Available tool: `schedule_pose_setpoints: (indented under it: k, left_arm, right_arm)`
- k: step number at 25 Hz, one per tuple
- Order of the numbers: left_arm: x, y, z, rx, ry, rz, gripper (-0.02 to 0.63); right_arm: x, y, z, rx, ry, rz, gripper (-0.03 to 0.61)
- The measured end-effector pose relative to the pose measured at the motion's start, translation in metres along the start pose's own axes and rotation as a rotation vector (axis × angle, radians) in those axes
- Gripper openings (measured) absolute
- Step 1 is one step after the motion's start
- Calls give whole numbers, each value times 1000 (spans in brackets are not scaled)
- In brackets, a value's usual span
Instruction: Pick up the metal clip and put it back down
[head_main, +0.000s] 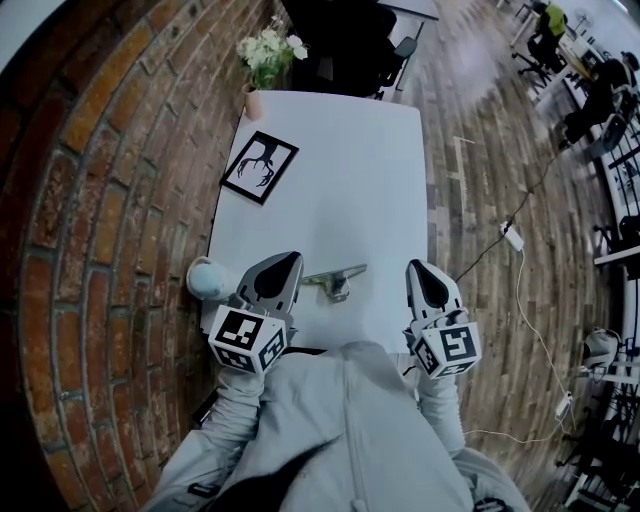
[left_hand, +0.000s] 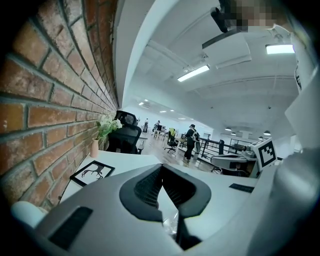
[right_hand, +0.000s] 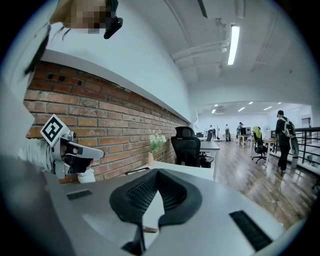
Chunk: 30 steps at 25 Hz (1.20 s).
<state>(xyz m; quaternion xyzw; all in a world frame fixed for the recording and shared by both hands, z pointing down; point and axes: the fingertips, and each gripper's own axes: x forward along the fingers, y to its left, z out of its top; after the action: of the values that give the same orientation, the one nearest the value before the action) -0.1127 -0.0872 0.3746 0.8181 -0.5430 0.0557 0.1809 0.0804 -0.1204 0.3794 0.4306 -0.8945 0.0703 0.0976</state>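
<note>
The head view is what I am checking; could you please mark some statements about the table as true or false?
1. The clip lies on the table, between the left gripper and the right gripper. True.
2. The left gripper's jaws stand wide open. False: they are shut.
3. The frame lies flat on the side of the table nearest the wall. True.
4. The flowers stand at the table's near edge, beside the person. False: they stand at the far end.
5. The clip rests on the frame. False: it lies on bare table, well apart from the frame.
</note>
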Motion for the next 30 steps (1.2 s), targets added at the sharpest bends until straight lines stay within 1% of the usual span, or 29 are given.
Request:
schedule_pose_setpoints:
  k: [9,21,30]
  left_arm:
    - [5,0,-3,3,15,-7,26]
    - [12,-2,-6,14,31,-20,26]
    - [15,1,-7,21,37,-11,26]
  right_arm:
    - [-1,-1,-2,3,10,-6,23]
    - [0,-6,-7,35,23,-21,23]
    - [-3,-11,-10,51,29,-38,23]
